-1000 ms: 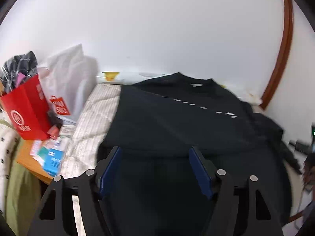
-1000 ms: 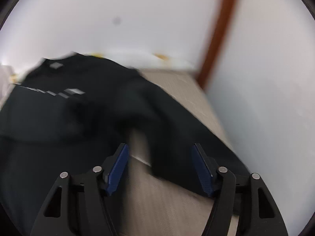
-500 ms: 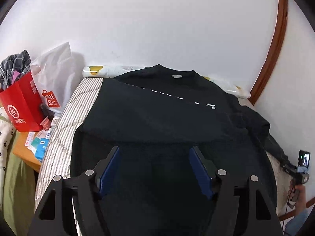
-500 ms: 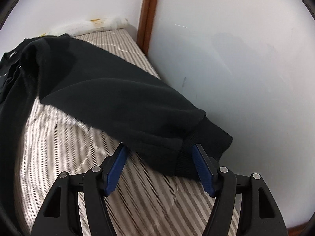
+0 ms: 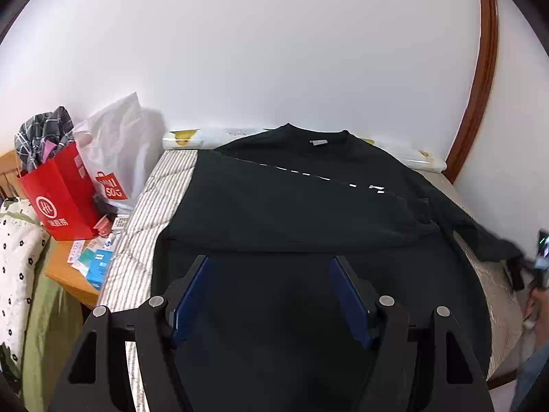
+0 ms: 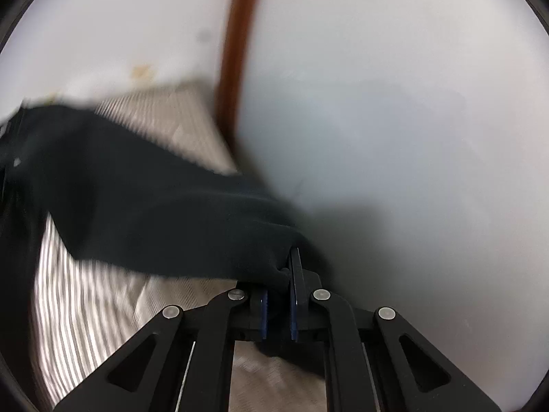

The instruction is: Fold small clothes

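Note:
A black long-sleeve sweatshirt (image 5: 308,213) lies spread on a striped mattress (image 5: 151,213), collar toward the far wall; its left sleeve is folded across the chest. My left gripper (image 5: 271,267) is open and empty, hovering over the lower body of the sweatshirt. My right gripper (image 6: 283,274) is shut on the cuff of the right sleeve (image 6: 164,216) and holds it lifted off the mattress (image 6: 103,309) beside the right wall. The right gripper also shows at the far right edge of the left wrist view (image 5: 540,257), blurred.
A red paper bag (image 5: 61,195) and a white plastic bag (image 5: 116,158) stand left of the bed on a wooden stand (image 5: 68,274) with small packets. A rolled item (image 5: 212,135) lies along the far wall. A brown wooden trim (image 6: 236,48) runs up the right corner.
My right gripper has closed on the sleeve cuff and lifted it; half a second ago it was open around the cuff. The left gripper has stayed open and nearly still over the sweatshirt.

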A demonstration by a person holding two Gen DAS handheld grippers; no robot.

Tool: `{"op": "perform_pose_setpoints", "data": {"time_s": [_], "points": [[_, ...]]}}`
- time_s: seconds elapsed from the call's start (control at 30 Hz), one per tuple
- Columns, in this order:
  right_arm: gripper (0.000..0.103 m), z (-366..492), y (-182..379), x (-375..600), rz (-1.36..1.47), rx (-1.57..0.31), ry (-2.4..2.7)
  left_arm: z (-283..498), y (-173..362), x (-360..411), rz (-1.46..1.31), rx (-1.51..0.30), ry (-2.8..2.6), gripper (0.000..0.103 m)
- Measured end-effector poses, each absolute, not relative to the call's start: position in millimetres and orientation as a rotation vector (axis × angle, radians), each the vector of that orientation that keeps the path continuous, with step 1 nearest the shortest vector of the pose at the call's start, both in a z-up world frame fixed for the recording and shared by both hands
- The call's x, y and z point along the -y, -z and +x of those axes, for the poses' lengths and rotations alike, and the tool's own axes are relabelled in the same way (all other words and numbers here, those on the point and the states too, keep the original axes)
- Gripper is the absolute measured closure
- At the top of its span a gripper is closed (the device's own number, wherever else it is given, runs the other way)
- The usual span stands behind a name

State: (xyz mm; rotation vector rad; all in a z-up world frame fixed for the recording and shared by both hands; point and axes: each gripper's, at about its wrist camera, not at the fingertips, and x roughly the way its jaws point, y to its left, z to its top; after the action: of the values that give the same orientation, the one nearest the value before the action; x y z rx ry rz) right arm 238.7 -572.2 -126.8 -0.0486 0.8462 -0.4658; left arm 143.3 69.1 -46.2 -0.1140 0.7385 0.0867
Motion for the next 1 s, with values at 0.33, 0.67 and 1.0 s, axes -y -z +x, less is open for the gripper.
{"op": "perform_pose_setpoints", "data": {"time_s": [0.33,0.67,1.0], "points": [[0.094,275.4,9.9,538.9,-0.027,-0.631,0.432,141.6,65.7,-95.4,-0.194,-0.764,-0.095,0.034],[0.094,289.7,-44.0,306.8,-0.049,-0.535,-0.058,138.3,78.3,-139.6,-0.254,-0.788,-0.133,0.034],[0.093,310.1,-14.8,116.4,-0.071,-0.616,-0.373,140.9,100.8,-180.9,-0.326,-0.805,-0.16,0.034]]}}
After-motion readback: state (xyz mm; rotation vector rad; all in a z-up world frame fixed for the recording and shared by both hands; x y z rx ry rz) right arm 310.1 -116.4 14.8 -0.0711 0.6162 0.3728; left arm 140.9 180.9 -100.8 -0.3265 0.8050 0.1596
